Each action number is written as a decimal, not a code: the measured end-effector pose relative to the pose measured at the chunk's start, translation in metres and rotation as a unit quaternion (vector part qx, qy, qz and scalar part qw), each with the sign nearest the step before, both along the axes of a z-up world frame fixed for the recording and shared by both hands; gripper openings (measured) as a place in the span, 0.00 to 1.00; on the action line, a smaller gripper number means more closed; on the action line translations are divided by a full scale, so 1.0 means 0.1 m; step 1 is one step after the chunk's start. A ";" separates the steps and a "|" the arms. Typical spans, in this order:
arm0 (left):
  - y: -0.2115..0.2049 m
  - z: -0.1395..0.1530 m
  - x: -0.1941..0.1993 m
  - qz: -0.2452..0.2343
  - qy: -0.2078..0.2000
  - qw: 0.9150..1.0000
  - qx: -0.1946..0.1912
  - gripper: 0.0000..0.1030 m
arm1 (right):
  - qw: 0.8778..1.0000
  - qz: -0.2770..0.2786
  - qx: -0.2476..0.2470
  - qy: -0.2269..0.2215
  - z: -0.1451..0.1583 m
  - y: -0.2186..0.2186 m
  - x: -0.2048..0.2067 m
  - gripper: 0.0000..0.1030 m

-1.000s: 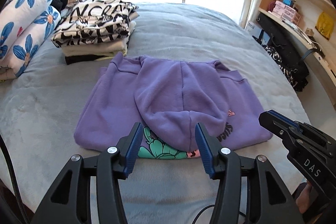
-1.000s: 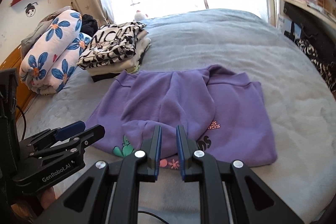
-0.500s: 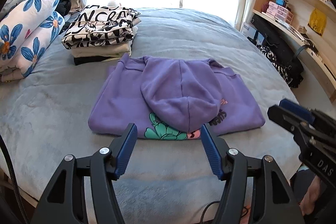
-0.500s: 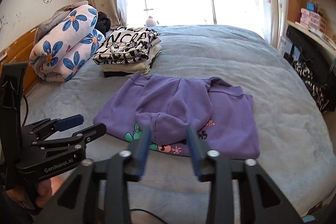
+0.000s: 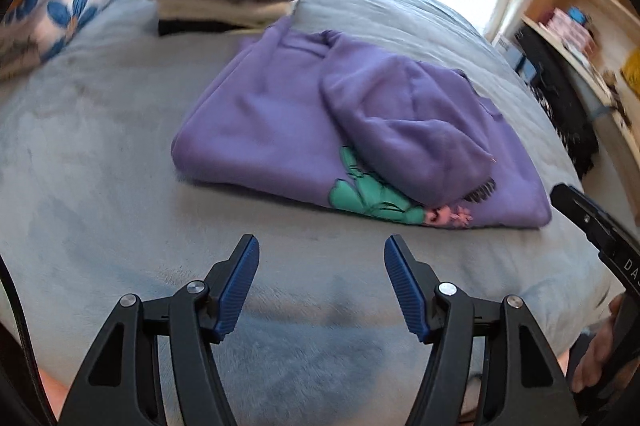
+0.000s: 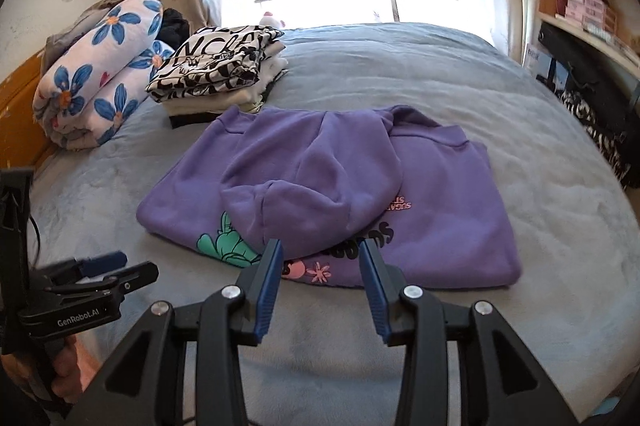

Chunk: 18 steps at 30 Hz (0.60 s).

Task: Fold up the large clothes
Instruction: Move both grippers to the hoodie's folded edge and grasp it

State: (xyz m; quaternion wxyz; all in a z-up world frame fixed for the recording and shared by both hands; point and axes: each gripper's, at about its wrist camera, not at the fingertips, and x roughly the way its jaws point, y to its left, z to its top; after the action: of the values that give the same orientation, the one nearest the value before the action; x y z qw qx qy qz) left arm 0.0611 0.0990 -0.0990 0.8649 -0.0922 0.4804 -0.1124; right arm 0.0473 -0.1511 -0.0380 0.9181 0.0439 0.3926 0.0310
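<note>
A: Where's the purple hoodie [image 6: 440, 202]?
B: Folded flat on the grey bed [image 6: 400, 74], long axis left-to-right, hood [image 6: 316, 182] draped toward the 2 grippers.
A: Jaws?
B: Left gripper [image 5: 320, 286] and right gripper [image 6: 320, 282] both apart, gripping nothing.

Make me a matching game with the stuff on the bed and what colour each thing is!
Things:
1. hoodie
2. rolled quilt
3. top of the folded stack
4. bed cover

Colours:
A. black and white lettering
B. grey-blue
C. purple
D. white with blue flowers

Pairs: 1-C, 2-D, 3-A, 4-B
</note>
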 end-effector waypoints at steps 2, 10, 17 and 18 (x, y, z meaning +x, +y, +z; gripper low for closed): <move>0.09 -0.13 0.06 0.010 0.005 0.999 -0.030 0.62 | 1.000 -0.009 0.014 -0.006 -0.07 -0.03 0.08 0.38; 0.25 -0.54 0.46 0.048 0.007 0.993 -0.110 0.62 | 0.999 0.001 0.029 -0.028 -0.16 0.07 0.40 0.31; 0.36 -0.77 0.94 0.090 0.022 0.983 -0.159 0.62 | 0.999 0.018 0.021 -0.028 -0.25 0.22 0.72 0.22; 0.35 -0.78 1.01 0.093 0.021 0.982 -0.161 0.62 | 0.999 0.019 0.019 -0.029 -0.26 0.23 0.78 0.21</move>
State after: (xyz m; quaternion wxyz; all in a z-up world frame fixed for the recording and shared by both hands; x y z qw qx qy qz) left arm 0.1617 0.1342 -0.1768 0.8350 -0.2767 0.4636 -0.1057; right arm 0.1250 -0.1276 -0.0640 0.9274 0.0529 0.3660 0.0570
